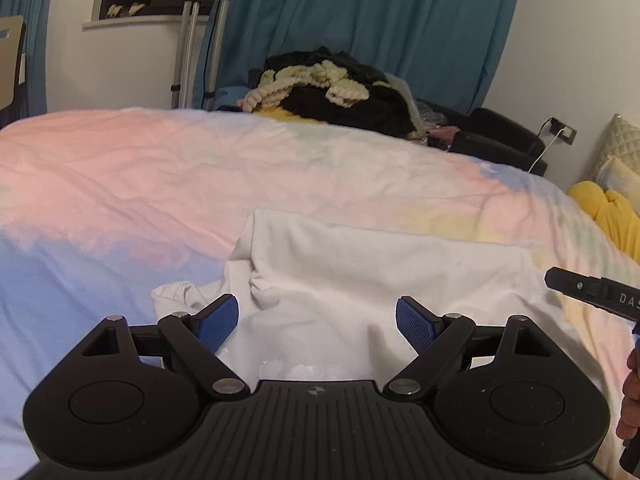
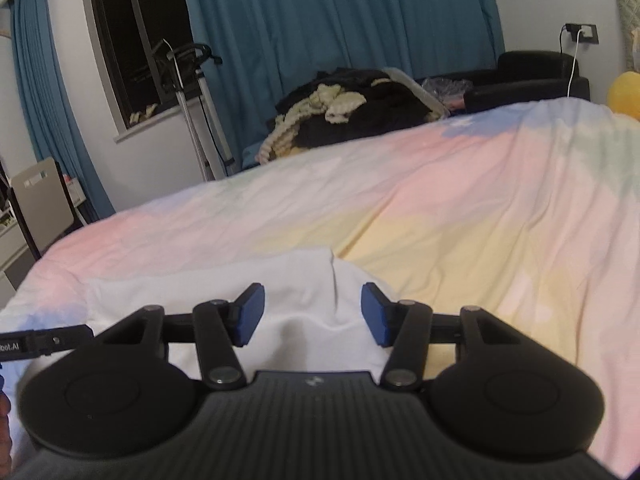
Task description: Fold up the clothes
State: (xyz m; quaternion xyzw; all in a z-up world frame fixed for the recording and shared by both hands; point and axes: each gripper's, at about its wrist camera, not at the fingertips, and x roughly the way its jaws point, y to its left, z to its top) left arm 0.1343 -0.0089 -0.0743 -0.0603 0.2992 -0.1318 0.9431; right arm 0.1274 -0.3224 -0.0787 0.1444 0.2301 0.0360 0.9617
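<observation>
Your left gripper (image 1: 317, 322) has fingers wide, empty; the rumpled white cotton garment (image 1: 360, 276) lies between and ahead of them on the pastel bed (image 1: 120, 168). Right gripper (image 2: 313, 316) likewise wide over it. Risk: you pinch the bedsheet too, or one layer slips.

Teal curtains (image 1: 360, 20), dark window (image 2: 136, 40), black armchair (image 2: 532, 76), wall socket (image 2: 582, 33).

Both wrist cameras sit low and close over the bed (image 1: 160, 184), sharing the curtained wall (image 2: 340, 12).
</observation>
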